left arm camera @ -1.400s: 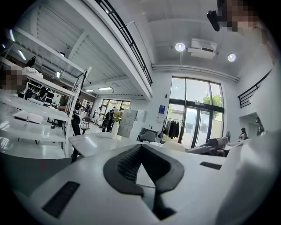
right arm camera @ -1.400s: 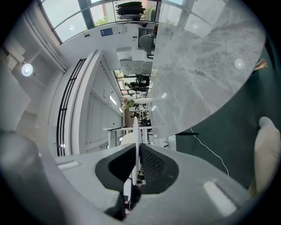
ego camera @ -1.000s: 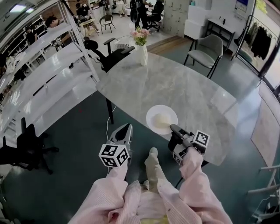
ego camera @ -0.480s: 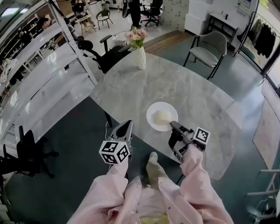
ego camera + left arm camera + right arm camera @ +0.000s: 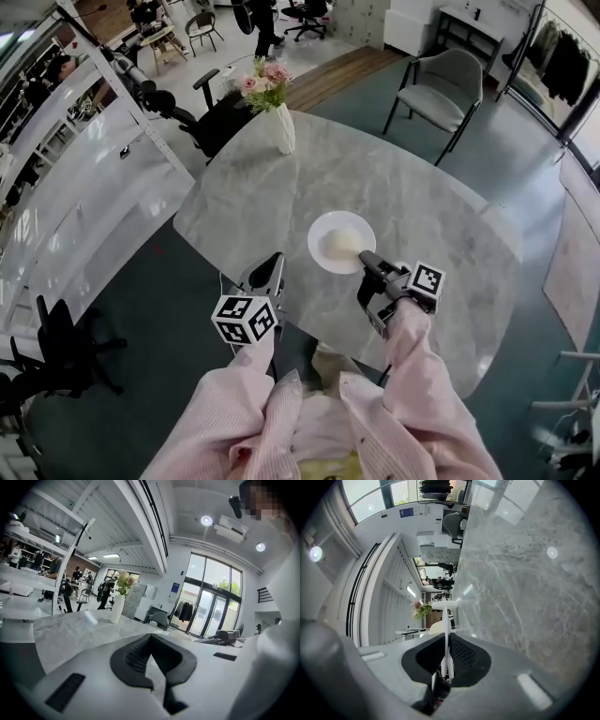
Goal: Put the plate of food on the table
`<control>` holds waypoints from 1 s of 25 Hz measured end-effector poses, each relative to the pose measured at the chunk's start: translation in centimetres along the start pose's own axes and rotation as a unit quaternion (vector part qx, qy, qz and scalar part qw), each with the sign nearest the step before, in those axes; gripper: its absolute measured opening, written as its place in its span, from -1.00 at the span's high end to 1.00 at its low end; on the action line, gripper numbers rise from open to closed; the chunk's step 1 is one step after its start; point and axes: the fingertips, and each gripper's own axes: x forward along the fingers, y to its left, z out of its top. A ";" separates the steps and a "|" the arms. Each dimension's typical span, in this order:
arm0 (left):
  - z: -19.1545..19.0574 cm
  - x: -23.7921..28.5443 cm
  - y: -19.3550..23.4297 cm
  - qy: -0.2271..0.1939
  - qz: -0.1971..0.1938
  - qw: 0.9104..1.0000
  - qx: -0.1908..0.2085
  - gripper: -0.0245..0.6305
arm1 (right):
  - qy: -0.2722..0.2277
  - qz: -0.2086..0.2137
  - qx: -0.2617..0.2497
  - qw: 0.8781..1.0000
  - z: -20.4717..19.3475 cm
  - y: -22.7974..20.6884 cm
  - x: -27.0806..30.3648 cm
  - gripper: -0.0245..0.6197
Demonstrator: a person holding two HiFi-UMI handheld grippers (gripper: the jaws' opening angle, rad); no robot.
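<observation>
While the person stands at the near edge of a grey marble table (image 5: 427, 211), the head view looks steeply down on both pink sleeves (image 5: 417, 375) and the two hand-held tongs. A round white plate (image 5: 320, 246) with a pale mound of food (image 5: 344, 242) lies over the near middle of the tabletop, well inside its edge. No view shows for certain whether its base rests on the marble or hangs just above it. The right gripper (image 5: 364, 259) reaches in from the plate's near right side. In the right gripper view its jaws are clamped on the plate's thin rim (image 5: 446, 630), which runs edge-on between the dark pads, with the veined marble (image 5: 525, 573) filling the space beside it. The left gripper (image 5: 273, 264) hangs over the table's near edge, to the left of the plate and clear of it. In the left gripper view (image 5: 151, 637) its jaws are drawn together with nothing between them. At the far end of the table stands a white vase (image 5: 280, 131) of pink flowers (image 5: 262, 75). A grey chair (image 5: 448, 80) sits beyond the table to the right, a black office chair (image 5: 208, 117) beyond it to the left, and long white shelves (image 5: 84, 187) run along the left side of the room.
</observation>
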 end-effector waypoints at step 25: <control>-7.1 12.1 5.9 0.148 -0.025 0.988 -0.049 0.94 | -0.035 -0.072 -0.028 0.996 7.5 -7.9 8.5 0.86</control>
